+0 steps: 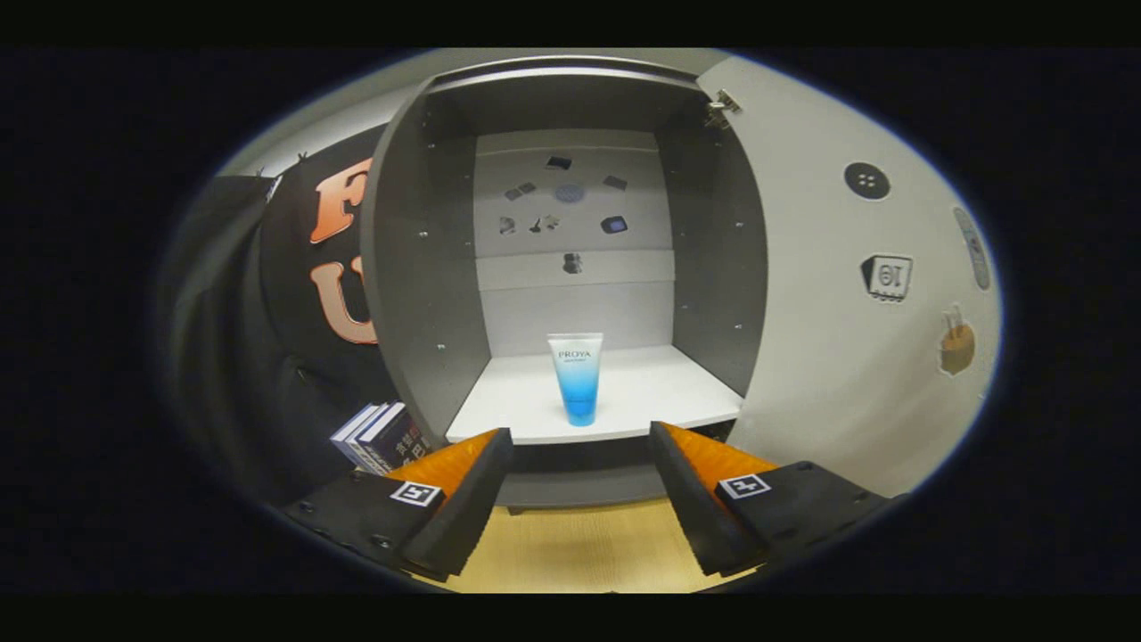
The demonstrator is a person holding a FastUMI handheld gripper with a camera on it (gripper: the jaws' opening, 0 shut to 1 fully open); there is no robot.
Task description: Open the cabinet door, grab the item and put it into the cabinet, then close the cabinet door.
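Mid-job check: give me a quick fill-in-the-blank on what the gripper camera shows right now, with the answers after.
1. The blue-and-white tube stands upright on the cabinet's white ____.
2. The cabinet door is ____.
3. The tongs are ____, holding nothing, with the tube beyond them.
4. Beside the cabinet, next to one finger, lean several ____.

Missing words: shelf; open; open; books

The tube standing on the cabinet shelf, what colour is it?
White at the top fading to blue at its base; the tube shows best in the gripper view, beyond the open gripper.
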